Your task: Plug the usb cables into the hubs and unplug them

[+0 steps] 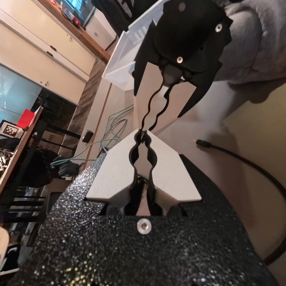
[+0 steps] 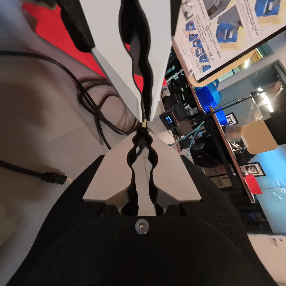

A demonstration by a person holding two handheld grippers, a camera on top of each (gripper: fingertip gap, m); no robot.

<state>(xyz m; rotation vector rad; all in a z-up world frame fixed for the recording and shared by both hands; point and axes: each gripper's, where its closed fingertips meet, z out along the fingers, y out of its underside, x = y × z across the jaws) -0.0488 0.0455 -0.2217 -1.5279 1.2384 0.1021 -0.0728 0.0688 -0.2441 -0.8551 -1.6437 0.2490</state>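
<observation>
My right gripper (image 2: pixel 143 133) is shut on a black USB plug (image 2: pixel 142 141). The plug's gold metal tip (image 2: pixel 144 123) points at the left gripper's fingertips (image 2: pixel 140 115) and touches or nearly touches them. My left gripper (image 1: pixel 141 133) is shut on a thin dark hub (image 2: pixel 135 44), which shows between its fingers in the right wrist view; only a dark sliver (image 1: pixel 141 136) of it shows in its own view. The right gripper (image 1: pixel 145 128) comes in from above there, tip to tip. A second black cable with a gold-tipped plug (image 1: pixel 202 143) lies loose on the beige table (image 2: pixel 31 139).
A coil of black cable (image 2: pixel 92 100) lies on the table behind the grippers. A clear plastic bin (image 1: pixel 120 61), a green braided cable (image 1: pixel 114 123) and a person's grey sleeve (image 1: pixel 255 46) are near. A small device with a lit screen (image 2: pixel 169 120) and shelves with blue bins (image 2: pixel 207 96) stand beyond.
</observation>
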